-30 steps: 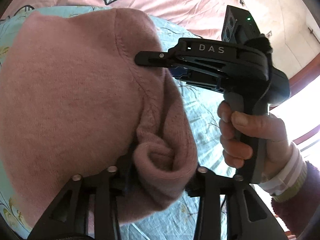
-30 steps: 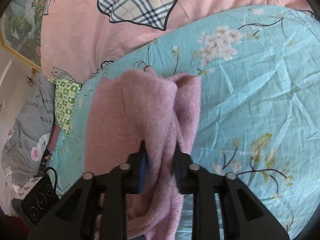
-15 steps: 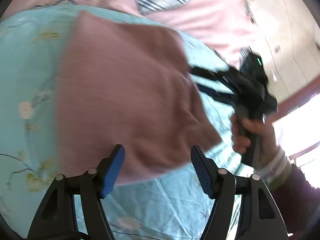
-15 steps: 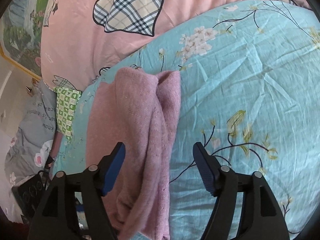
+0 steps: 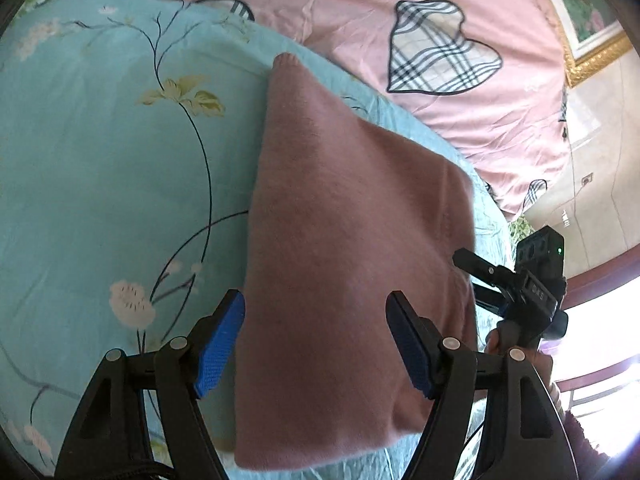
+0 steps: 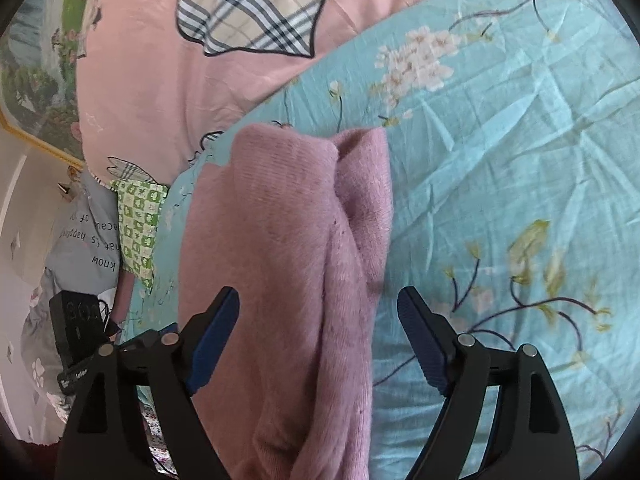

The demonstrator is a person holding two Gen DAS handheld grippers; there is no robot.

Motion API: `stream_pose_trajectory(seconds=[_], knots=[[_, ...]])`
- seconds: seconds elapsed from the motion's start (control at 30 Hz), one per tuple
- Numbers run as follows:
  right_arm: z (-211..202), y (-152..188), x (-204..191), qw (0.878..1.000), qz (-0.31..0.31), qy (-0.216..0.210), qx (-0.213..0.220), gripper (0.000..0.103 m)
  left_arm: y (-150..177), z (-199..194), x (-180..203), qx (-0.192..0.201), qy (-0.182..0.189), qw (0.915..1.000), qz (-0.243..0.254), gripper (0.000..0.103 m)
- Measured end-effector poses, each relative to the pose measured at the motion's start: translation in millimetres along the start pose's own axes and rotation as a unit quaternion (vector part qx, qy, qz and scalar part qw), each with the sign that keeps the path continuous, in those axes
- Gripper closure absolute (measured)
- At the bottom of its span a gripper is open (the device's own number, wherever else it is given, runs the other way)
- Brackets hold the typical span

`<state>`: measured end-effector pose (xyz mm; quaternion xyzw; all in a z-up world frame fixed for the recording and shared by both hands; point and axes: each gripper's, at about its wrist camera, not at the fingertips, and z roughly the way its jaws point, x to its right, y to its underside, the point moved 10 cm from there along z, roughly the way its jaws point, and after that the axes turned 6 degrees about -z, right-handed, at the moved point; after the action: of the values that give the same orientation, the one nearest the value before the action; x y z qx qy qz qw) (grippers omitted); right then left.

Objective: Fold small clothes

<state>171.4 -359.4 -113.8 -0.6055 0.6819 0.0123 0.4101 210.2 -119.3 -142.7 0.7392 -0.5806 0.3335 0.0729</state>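
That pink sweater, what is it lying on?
The pink sweater lies folded on a turquoise floral sheet, which shows all around it. Whatever is directly beneath the sweater is covered, so I cannot see it.

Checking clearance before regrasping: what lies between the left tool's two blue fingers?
In the left wrist view, only the folded pink knit garment lies between the open left tool fingers.

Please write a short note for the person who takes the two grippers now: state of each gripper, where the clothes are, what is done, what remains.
Left gripper: open, holds nothing.
Right gripper: open, holds nothing.
Pink sweater: lies folded on the blue floral sheet, between both grippers' fingers, apart from them.
Done: sweater folded into a compact rectangle.
Left: its right edge looks bunched; perhaps smooth it. No other small clothes visible.
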Motion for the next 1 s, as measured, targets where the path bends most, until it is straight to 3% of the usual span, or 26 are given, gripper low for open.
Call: stream_pose_trajectory(seconds=[0.4, 0.43, 0.5, 0.57, 0.63, 0.73, 0.87, 1.0], knots=[[20.0, 2.4, -6.1, 1.000, -0.024, 0.011, -0.006, 0.022, -13.3, 71.5, -8.0, -0.055, 0.029, 0.9979, -0.019, 0.024], [21.9, 3.4, -8.4, 1.000, -0.029, 0.009, -0.007, 0.024, -13.5, 75.5, -8.1, -0.059, 0.036, 0.9974, -0.023, 0.029], [27.8, 6.9, -11.4, 1.000, -0.024, 0.001, -0.019, 0.047, -13.7, 82.9, -6.7, -0.068, 0.058, 0.9955, -0.033, 0.037], [28.6, 9.0, -13.6, 1.000, -0.016, -0.007, -0.017, 0.058, -14.3, 84.0, -5.6, -0.069, 0.068, 0.9947, -0.034, 0.048], [24.5, 8.9, -18.3, 1.000, -0.011, -0.014, -0.008, 0.064, -14.2, 77.6, -1.8, -0.067, 0.083, 0.9940, -0.025, 0.060], [15.4, 9.0, -33.7, 0.999, 0.005, -0.042, 0.008, 0.068, -12.5, 64.8, 2.1, -0.064, 0.098, 0.9931, -0.013, 0.066], [9.9, 14.1, -73.2, 0.997, -0.008, -0.070, 0.013, 0.070, -8.4, 28.7, 3.4, -0.045, 0.117, 0.9921, 0.003, 0.067], [21.3, 25.8, -125.7, 0.994, -0.028, -0.106, 0.004, 0.070, -9.3, -32.1, -30.6, -0.011, 0.127, 0.9918, -0.010, 0.067]])
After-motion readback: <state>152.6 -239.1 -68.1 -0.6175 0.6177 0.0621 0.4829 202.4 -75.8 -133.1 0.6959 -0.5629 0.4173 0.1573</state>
